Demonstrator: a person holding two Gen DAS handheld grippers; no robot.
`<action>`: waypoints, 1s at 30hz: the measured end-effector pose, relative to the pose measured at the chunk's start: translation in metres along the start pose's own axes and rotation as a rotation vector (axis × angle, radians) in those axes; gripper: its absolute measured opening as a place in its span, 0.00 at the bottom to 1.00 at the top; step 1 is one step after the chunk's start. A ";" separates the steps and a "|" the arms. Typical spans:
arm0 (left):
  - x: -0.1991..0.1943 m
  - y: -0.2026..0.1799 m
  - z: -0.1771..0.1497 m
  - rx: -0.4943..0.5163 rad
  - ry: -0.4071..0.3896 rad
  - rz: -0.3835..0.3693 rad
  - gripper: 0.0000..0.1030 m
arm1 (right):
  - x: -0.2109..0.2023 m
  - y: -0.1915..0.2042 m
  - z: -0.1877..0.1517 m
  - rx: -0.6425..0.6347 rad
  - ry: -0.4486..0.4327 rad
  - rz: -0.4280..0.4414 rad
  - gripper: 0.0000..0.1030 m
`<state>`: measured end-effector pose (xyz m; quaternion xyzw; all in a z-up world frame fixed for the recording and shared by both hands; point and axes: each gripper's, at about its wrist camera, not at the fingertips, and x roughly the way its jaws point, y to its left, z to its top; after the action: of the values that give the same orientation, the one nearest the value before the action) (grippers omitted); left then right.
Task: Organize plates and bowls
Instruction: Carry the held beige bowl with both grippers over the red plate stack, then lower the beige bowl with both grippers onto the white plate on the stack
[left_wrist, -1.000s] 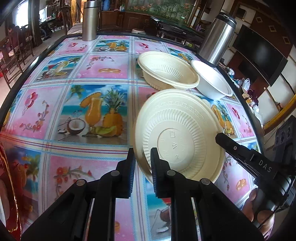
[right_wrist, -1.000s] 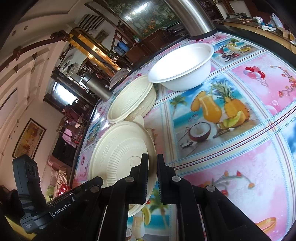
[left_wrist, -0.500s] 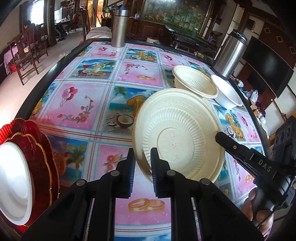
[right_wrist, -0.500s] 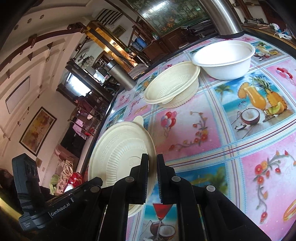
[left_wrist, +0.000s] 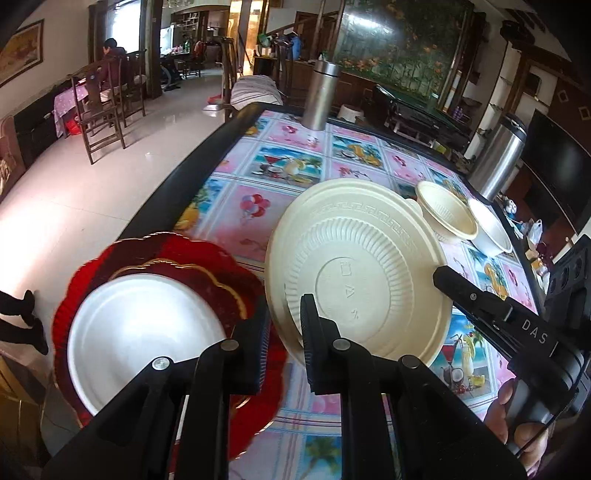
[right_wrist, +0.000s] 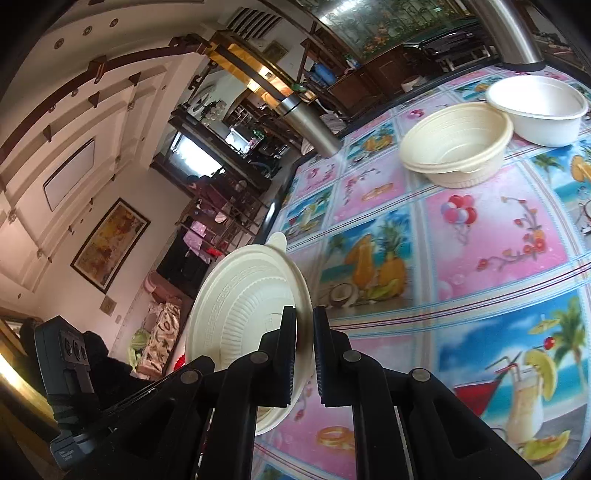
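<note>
Both tools are carrying the cream plate (left_wrist: 364, 273) away from the bowls toward the counter's near left corner, where a red stack (left_wrist: 207, 266) that was out of sight a second ago is now filling the left wrist view. The left tool (left_wrist: 284, 325) is pinching the plate's near rim, jaws narrow on it; the right tool (right_wrist: 304, 349) is clamping the opposite rim, also nearly closed. The plate is hanging above the counter (left_wrist: 258, 221), tilted with its ribbed underside toward the left camera. A white plate (left_wrist: 147, 332) is topping the red stack at the counter's left edge. The cream bowl (right_wrist: 458, 144) and white bowl (right_wrist: 539, 107) are sitting touching near the far right edge. To land it well, I judge both hands should level the plate, centre it over the white plate, lower together, and release only once it rests flat.
</note>
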<state>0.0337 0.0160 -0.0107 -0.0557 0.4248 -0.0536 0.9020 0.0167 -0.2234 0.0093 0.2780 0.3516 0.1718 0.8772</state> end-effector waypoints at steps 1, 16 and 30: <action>-0.004 0.008 0.000 -0.009 -0.007 0.011 0.14 | 0.004 0.009 0.000 -0.014 0.007 0.011 0.09; -0.021 0.087 -0.017 -0.096 0.002 0.147 0.14 | 0.074 0.091 -0.051 -0.112 0.174 0.086 0.09; -0.025 0.107 -0.033 -0.118 0.040 0.144 0.14 | 0.093 0.101 -0.067 -0.134 0.237 0.088 0.09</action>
<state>-0.0023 0.1231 -0.0283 -0.0771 0.4480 0.0355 0.8900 0.0225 -0.0731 -0.0181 0.2119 0.4278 0.2649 0.8378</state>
